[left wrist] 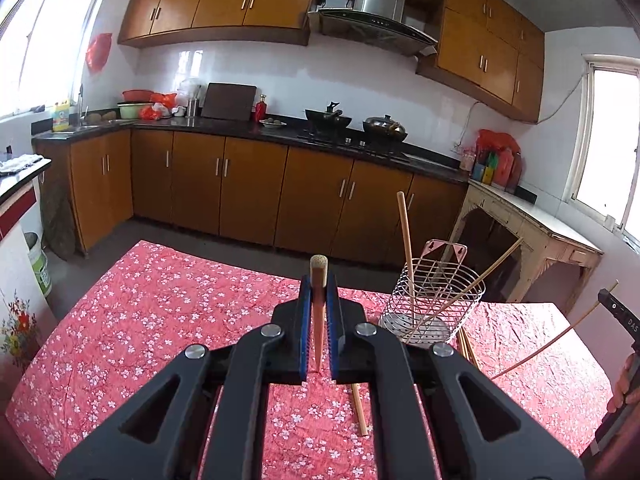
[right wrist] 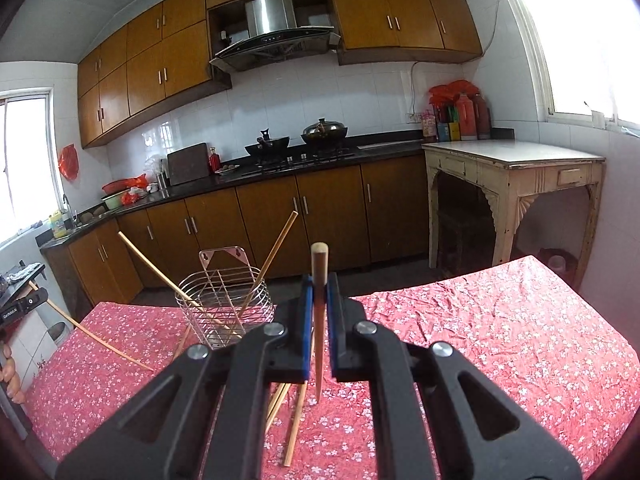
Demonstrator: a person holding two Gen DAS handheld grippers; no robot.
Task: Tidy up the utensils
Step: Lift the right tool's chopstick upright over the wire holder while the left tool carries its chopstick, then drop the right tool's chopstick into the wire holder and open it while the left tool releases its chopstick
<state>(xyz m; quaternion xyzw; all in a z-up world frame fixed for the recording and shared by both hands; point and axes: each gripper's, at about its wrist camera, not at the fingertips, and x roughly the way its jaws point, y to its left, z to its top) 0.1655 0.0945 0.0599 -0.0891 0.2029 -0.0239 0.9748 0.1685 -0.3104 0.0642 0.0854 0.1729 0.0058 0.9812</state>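
Note:
My left gripper [left wrist: 319, 286] is shut on a wooden chopstick [left wrist: 318, 312] that stands upright between the blue pads, above the red floral tablecloth [left wrist: 160, 320]. My right gripper [right wrist: 319, 286] is shut on another chopstick [right wrist: 319, 320], also upright. A wire utensil basket [left wrist: 434, 304] stands on the table to the right of my left gripper and holds two chopsticks [left wrist: 406, 240] leaning apart. In the right wrist view the basket [right wrist: 226, 300] is to the left of my right gripper. Loose chopsticks [right wrist: 294, 428] lie on the cloth in front of the basket.
The right gripper's chopstick [left wrist: 556, 338] and a hand [left wrist: 624, 384] show at the right edge of the left view. The left gripper [right wrist: 24, 306] shows at the left edge of the right view. Kitchen cabinets [left wrist: 248, 188] and a cream side table [right wrist: 512, 168] stand behind the table.

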